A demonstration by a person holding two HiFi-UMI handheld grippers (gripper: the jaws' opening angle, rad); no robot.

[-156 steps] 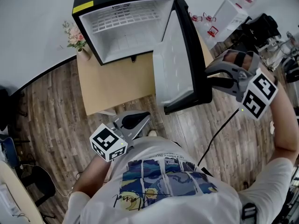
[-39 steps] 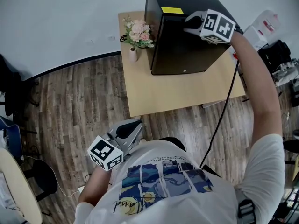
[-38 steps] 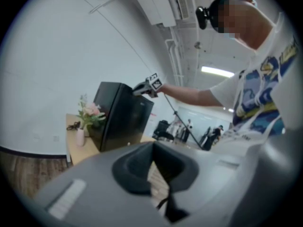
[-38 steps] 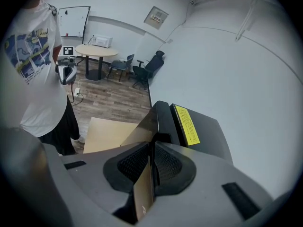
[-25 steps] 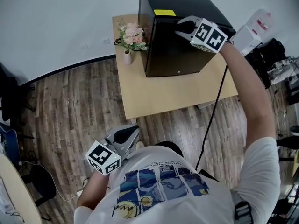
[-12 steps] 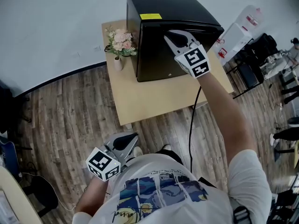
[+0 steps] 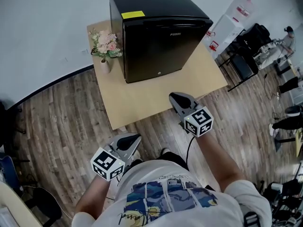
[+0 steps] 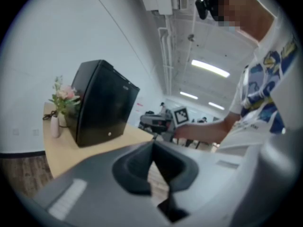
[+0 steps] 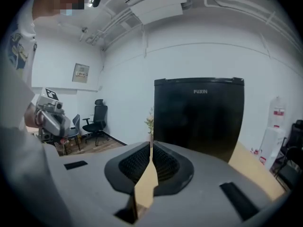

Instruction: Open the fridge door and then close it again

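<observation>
A black mini fridge [image 7: 156,32] stands on the wooden table [image 7: 142,98] with its door closed. It also shows in the left gripper view [image 8: 102,103] and straight ahead in the right gripper view [image 9: 199,117]. My right gripper [image 7: 175,98] hangs over the table's front edge, apart from the fridge, shut with nothing in it [image 9: 150,145]. My left gripper [image 7: 134,137] is low by the person's body, over the floor, also shut and empty [image 8: 152,143].
A small vase of pink flowers [image 7: 104,48] sits on the table left of the fridge. A white water dispenser [image 7: 232,20] and black chairs [image 7: 248,51] stand to the right. Wooden floor [image 7: 57,126] lies in front of the table.
The fridge door, open 6.2 s ago, is now closed. My right gripper has left the top of the door and drawn back to the table's front edge. The left gripper barely moved.
</observation>
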